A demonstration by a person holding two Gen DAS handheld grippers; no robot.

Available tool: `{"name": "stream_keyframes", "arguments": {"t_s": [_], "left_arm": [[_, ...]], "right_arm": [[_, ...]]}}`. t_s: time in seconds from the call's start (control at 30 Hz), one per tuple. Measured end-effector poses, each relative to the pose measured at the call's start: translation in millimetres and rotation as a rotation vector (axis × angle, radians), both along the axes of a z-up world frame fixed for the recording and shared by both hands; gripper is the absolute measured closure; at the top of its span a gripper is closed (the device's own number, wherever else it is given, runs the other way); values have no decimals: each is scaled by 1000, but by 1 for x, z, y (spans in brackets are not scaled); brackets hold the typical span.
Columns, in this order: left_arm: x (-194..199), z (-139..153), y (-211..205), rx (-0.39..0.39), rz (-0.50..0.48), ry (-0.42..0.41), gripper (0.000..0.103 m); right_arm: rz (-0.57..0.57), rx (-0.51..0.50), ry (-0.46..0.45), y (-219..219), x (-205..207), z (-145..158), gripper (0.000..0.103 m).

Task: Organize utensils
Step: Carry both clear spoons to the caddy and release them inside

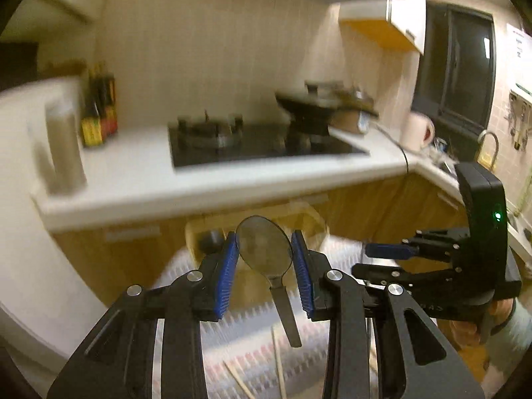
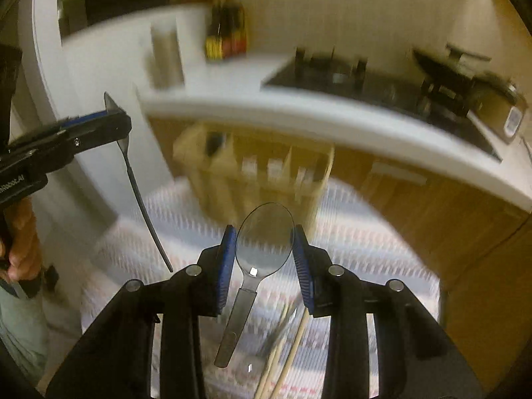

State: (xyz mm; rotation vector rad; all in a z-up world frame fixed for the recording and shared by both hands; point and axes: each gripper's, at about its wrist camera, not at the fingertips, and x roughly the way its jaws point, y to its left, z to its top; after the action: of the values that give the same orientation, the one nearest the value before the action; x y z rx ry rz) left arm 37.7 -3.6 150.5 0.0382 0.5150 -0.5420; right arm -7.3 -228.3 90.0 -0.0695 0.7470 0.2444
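My left gripper (image 1: 265, 252) is shut on the bowl of a clear plastic spoon (image 1: 266, 249), handle hanging down toward me; it also shows in the right wrist view (image 2: 99, 126) at the left, holding that spoon (image 2: 139, 193). My right gripper (image 2: 264, 249) is shut on the bowl of a second clear plastic spoon (image 2: 262, 242); it shows in the left wrist view (image 1: 389, 252) at the right. A wooden utensil organizer (image 2: 259, 166) with several compartments stands ahead on a striped cloth (image 2: 365, 252). Wooden chopsticks (image 2: 292, 345) lie on the cloth below.
A white counter (image 1: 206, 179) with a black gas hob (image 1: 252, 143), a pan (image 1: 309, 106), sauce bottles (image 1: 99, 113) and a grey canister (image 1: 63, 149) stands behind. Wooden cabinet fronts (image 2: 432, 209) are below it. A sink tap (image 1: 488, 146) is at the far right.
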Motion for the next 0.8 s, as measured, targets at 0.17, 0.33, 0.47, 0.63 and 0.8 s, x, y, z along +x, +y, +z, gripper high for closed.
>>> {"name": "stream_keyframes", "arguments": {"t_s": [0.17, 0.33, 0.47, 0.63, 0.8], "left_arm": [[15, 44, -8, -15, 79, -136, 72], [42, 45, -23, -17, 121, -192, 72], [65, 21, -35, 4, 137, -199, 72], [92, -17, -44, 13, 127, -166, 72], [108, -51, -49, 25, 114, -107, 72]], "right_arm": [[-60, 40, -189, -6, 14, 52, 72], [-151, 16, -383, -7, 35, 76, 72], [-209, -34, -470, -8, 62, 66, 72], [-247, -61, -477, -12, 93, 34, 72], [-241, -76, -427, -10, 104, 4, 71]]}}
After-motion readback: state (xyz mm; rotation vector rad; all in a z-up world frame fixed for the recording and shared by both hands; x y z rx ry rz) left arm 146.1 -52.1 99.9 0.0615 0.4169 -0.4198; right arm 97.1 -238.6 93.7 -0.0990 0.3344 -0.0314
